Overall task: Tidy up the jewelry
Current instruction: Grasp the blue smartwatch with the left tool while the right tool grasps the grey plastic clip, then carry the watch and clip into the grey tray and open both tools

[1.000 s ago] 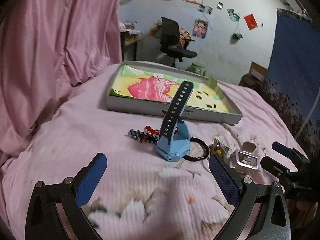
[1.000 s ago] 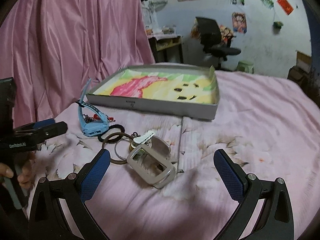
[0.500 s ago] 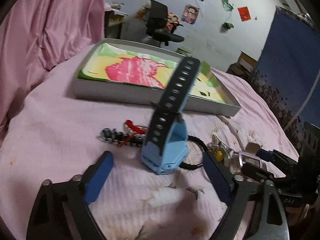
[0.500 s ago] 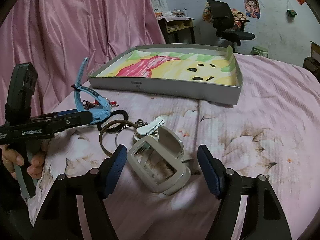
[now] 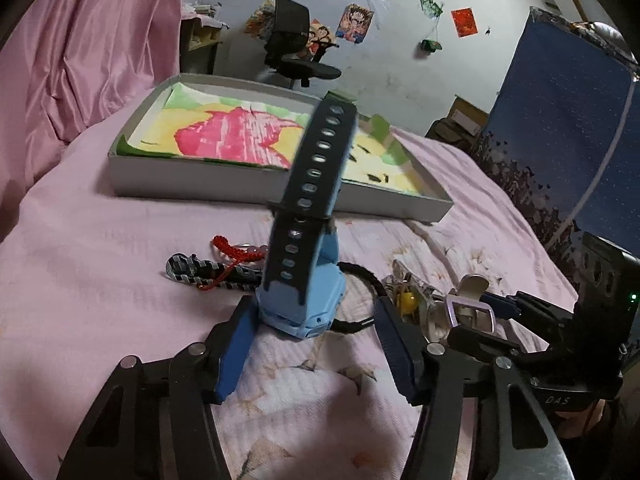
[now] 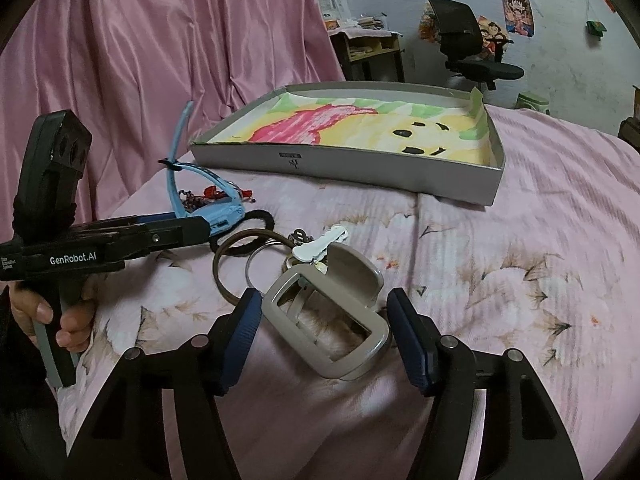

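Left gripper [image 5: 316, 310] low over the pink bedspread [image 5: 100, 248], fingers wide apart, straddling the blue watch [image 5: 302, 304]; watch body between the two blue pads, left pad [image 5: 236, 354] just beside or touching its left edge, cannot tell which, right pad clear of it with a gap. Dark perforated strap [image 5: 316, 168] standing up and tilted forward past the fingertips, top end blurred. Patterned bracelet [image 5: 200, 270] with red cord [image 5: 226, 246] lying just beyond the left fingertip, black hair tie [image 5: 366, 276] looping behind the watch toward the right fingertip. Grey tray [image 5: 192, 176] with the colourful drawn lining well ahead of both fingers, nothing from the pile seen in it. Right gripper [image 6: 324, 316] also low, fingers wide, nothing clamped; beige open case [image 6: 332, 320] sitting between the pads, left pad [image 6: 244, 328] just beside its corner, right pad apart. White key [image 6: 318, 246] and brown ring [image 6: 230, 262] ahead of the fingertips, attached keyring parts bunched at the case's far end. Seen from right wrist camera: left gripper coming in from the left at the watch, a hand [image 6: 44, 314] wrapped round its grip. Office chair [image 6: 466, 46] and postered wall far behind the tray
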`<act>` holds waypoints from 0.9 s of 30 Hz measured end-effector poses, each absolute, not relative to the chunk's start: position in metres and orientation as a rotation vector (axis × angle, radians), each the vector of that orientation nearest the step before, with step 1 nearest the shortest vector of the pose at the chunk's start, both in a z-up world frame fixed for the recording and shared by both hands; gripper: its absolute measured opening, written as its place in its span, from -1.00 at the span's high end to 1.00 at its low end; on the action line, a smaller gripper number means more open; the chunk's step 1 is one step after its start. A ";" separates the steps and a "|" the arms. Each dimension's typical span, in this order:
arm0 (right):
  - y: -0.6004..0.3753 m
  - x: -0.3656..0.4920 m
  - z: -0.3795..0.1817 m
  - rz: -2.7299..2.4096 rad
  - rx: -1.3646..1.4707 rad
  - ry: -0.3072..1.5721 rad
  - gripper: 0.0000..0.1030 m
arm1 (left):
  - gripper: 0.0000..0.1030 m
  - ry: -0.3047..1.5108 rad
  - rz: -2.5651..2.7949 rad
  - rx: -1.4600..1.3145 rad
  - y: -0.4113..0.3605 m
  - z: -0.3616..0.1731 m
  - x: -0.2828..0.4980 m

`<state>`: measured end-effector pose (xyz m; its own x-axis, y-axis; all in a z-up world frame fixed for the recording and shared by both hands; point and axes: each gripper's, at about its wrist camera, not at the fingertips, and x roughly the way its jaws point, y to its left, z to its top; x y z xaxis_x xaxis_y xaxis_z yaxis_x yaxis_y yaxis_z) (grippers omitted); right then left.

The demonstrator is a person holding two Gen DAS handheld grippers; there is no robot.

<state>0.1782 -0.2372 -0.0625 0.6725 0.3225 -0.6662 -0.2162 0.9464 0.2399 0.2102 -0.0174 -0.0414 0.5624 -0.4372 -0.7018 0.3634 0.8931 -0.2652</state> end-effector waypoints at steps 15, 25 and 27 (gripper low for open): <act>-0.234 0.178 -0.064 0.288 0.136 0.763 -0.07 | 0.20 0.870 -0.442 -0.064 -0.024 -0.046 0.218; -0.237 0.167 -0.060 0.286 0.141 0.733 -0.07 | 0.22 0.847 -0.466 0.003 -0.035 -0.043 0.198; -0.240 0.164 -0.058 0.286 0.151 0.713 -0.06 | 0.22 0.843 -0.470 0.004 -0.036 -0.043 0.192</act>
<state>0.1639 -0.2396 -0.0576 0.7198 0.3084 -0.6219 -0.2062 0.9504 0.2327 0.1923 -0.0356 -0.0426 0.5689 -0.3987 -0.7193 0.4022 0.8978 -0.1796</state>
